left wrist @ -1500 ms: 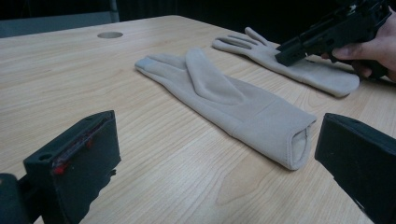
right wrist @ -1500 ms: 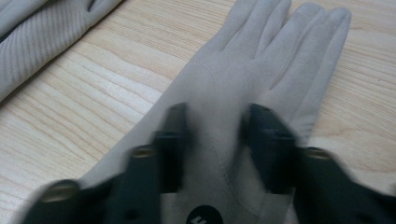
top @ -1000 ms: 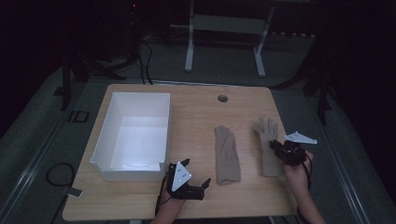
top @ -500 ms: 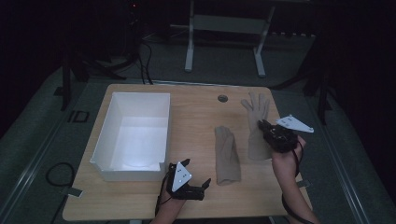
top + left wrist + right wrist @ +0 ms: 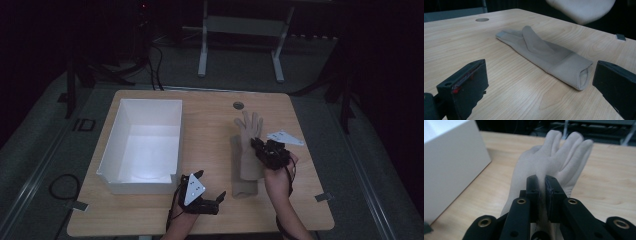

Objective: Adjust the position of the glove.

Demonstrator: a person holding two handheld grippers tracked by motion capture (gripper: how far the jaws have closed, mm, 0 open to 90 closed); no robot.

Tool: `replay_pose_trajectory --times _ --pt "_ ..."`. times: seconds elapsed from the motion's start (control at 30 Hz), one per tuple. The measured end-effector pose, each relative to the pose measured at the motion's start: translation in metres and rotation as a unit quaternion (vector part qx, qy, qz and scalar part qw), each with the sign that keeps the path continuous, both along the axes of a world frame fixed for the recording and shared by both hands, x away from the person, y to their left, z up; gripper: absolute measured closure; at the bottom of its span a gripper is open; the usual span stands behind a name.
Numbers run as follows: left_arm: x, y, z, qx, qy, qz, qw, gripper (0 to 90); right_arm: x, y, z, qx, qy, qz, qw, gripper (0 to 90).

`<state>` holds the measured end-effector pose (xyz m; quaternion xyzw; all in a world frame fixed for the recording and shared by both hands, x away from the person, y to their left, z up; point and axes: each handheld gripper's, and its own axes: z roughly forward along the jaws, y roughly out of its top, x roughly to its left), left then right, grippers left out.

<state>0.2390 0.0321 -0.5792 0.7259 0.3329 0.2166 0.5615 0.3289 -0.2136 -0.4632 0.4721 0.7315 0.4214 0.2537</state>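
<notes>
A beige glove (image 5: 554, 157) hangs in my right gripper (image 5: 542, 182), whose jaws are shut on its palm. In the high view that glove (image 5: 249, 131) is over the right half of the table, fingers pointing away, with the right gripper (image 5: 257, 147) at its near right side. A second beige glove (image 5: 245, 189) lies flat on the table, partly under the first. In the left gripper view it lies (image 5: 544, 53) just ahead, cuff towards me. My left gripper (image 5: 212, 185) rests open near the front edge, nothing between its jaws.
A white open box (image 5: 142, 147) stands on the left half of the wooden table (image 5: 210, 135); its wall (image 5: 449, 157) is to the left in the right gripper view. A round cable hole (image 5: 238, 105) sits near the far edge. A metal frame (image 5: 240, 30) stands on the floor behind.
My right gripper has carried its glove from the table's right side forwards and to the left, over the lying glove. The left gripper has stayed put.
</notes>
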Motion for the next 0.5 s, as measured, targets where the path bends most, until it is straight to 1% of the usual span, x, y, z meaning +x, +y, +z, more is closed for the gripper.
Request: replay_pose_trajectory --times 0.03,0.07,0.1,0.17,0.23,0.27,0.3,0.33,0.37,0.43,0.47,0.5 --pt "0.0 0.0 0.0 0.0 0.0 0.0 1.0 0.3 0.0 0.0 0.0 0.0 0.0 0.0 1.0 82.3" --pt "0.0 0.0 0.0 0.0 -0.001 0.0 1.0 0.3 0.0 0.001 -0.004 -0.001 0.004 -0.003 1.0 82.3" --pt "0.0 0.0 0.0 0.001 0.0 0.0 1.0 0.3 0.0 0.002 -0.007 0.003 0.013 -0.007 0.9999 82.3" --pt "0.0 0.0 0.0 0.0 0.002 -0.002 1.0 0.3 -0.001 0.002 -0.014 0.012 0.021 -0.009 0.9997 82.3" --pt "0.0 -0.001 0.0 0.0 0.001 -0.003 1.0 0.3 -0.002 0.006 -0.022 0.002 0.025 -0.011 0.9996 82.3" --pt "0.0 -0.001 0.0 0.0 0.001 -0.003 1.0 0.3 -0.002 0.007 -0.029 -0.002 0.033 -0.013 0.9994 82.3" --pt "0.0 0.0 0.0 -0.001 0.001 -0.003 1.0 0.3 -0.002 0.007 -0.029 -0.002 0.033 -0.013 0.9994 82.3" --pt "0.0 0.0 0.0 -0.001 0.001 -0.003 1.0 0.3 0.001 0.007 -0.036 -0.001 0.04 -0.015 0.9991 82.2" --pt "0.0 0.0 0.0 -0.001 0.002 -0.003 1.0 0.3 0.001 0.007 -0.036 -0.001 0.04 -0.015 0.9991 82.2" --pt "0.0 -0.001 0.0 -0.001 0.001 -0.003 1.0 0.3 0.002 0.008 -0.043 -0.005 0.049 -0.019 0.9986 82.2" --pt "0.0 -0.001 0.0 -0.001 0.001 -0.003 1.0 0.3 0.003 0.008 -0.047 -0.006 0.054 -0.016 0.9984 82.2" --pt "0.0 -0.001 0.0 -0.001 0.002 -0.003 1.0 0.3 0.003 0.007 -0.05 -0.003 0.062 -0.016 0.9979 82.2"
